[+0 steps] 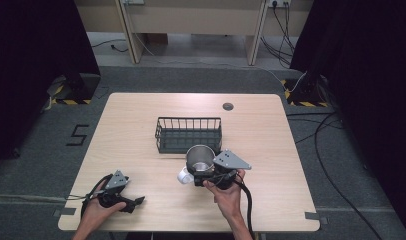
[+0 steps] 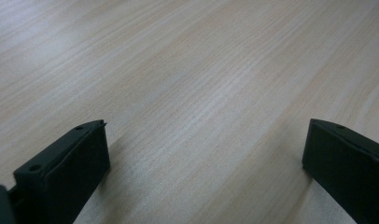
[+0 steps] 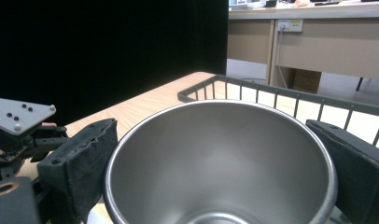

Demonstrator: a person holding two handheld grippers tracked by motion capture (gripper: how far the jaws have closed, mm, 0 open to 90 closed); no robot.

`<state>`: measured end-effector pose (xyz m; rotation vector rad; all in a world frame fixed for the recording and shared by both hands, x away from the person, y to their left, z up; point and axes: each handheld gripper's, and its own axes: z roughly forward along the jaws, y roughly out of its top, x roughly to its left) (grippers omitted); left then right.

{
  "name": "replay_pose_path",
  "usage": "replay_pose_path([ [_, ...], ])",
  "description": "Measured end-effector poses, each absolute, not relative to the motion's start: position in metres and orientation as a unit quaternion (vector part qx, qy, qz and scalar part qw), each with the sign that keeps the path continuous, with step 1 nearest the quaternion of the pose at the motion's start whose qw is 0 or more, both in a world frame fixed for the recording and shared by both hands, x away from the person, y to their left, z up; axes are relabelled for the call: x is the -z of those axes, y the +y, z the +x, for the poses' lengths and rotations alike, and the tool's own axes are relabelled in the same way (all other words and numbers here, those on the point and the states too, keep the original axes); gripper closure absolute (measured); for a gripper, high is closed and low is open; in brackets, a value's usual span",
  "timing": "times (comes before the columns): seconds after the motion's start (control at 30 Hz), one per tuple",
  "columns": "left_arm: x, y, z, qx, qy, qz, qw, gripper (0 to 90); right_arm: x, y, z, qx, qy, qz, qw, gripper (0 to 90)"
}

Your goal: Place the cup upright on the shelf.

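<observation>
Your right gripper (image 1: 203, 176) is grasping the steel cup (image 1: 199, 158); in the right gripper view its two black jaws press on either side of the cup's (image 3: 220, 158) rim, one at nine o'clock and one at three o'clock, with the open mouth facing the camera; the cup sits near the centre of the worktop (image 1: 271, 150), just at six o'clock of the wire basket (image 1: 189, 134) and close against its near wall; a small white object (image 1: 184, 175) lies touching the cup's lower left side, at about seven o'clock; what it is cannot be told. Your left gripper (image 1: 136, 202) rests at the worktop's seven o'clock corner, well apart from the cup; in the left gripper view its jaws stand wide apart with bare wood (image 2: 192, 93) between them, so it is released and holds nothing.
</observation>
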<state>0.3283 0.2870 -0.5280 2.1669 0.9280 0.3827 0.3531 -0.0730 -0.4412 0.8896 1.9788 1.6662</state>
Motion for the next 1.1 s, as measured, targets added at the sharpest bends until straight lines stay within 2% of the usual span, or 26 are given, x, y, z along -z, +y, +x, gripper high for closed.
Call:
replay_pose_path([
  [0.43, 0.528, 0.288, 0.326, -0.149, 0.362, 0.843, 0.369, 0.0, 0.420, -0.072, 0.359, -0.592, 0.717, 0.309, 0.200, 6.0],
  [0.83, 0.528, 0.288, 0.326, -0.148, 0.363, 0.843, 0.369, 0.0, 0.384, -0.073, 0.383, -0.583, 0.721, 0.313, 0.207, 6.1],
  [1.1, 0.528, 0.288, 0.326, -0.148, 0.363, 0.843, 0.369, 0.0, 0.374, -0.072, 0.397, -0.577, 0.722, 0.318, 0.213, 6.1],
])
